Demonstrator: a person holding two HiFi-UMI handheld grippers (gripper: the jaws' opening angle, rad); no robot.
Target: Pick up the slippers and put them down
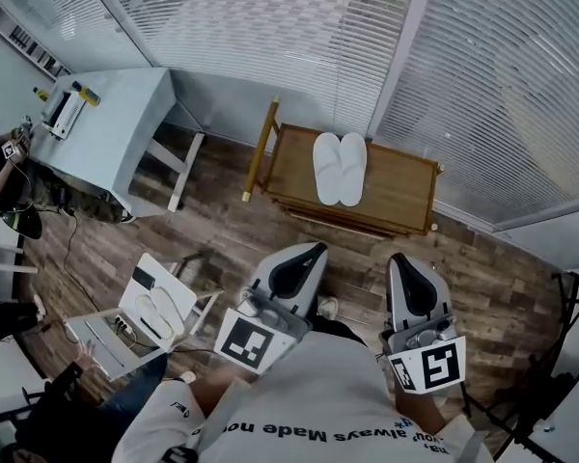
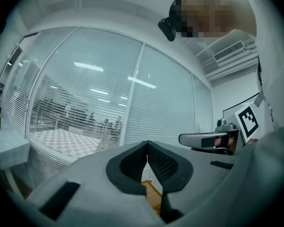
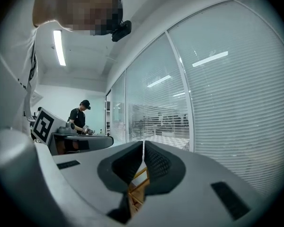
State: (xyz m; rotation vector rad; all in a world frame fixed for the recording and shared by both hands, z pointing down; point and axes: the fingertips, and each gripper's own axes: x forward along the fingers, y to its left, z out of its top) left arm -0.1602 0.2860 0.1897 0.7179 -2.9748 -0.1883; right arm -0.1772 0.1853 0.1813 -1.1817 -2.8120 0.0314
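Legible markings: one shirt print, two coded markers.
Shirt: black print, upside down in the head view; "always Made no" reads, and the letters at both ends are too unclear to read. Left gripper, cube: black-and-white square marker, pattern only. Right gripper, cube: second marker of the same kind.

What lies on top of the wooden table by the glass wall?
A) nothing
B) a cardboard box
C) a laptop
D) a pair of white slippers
D: the pair of white slippers lies side by side on the wooden table.
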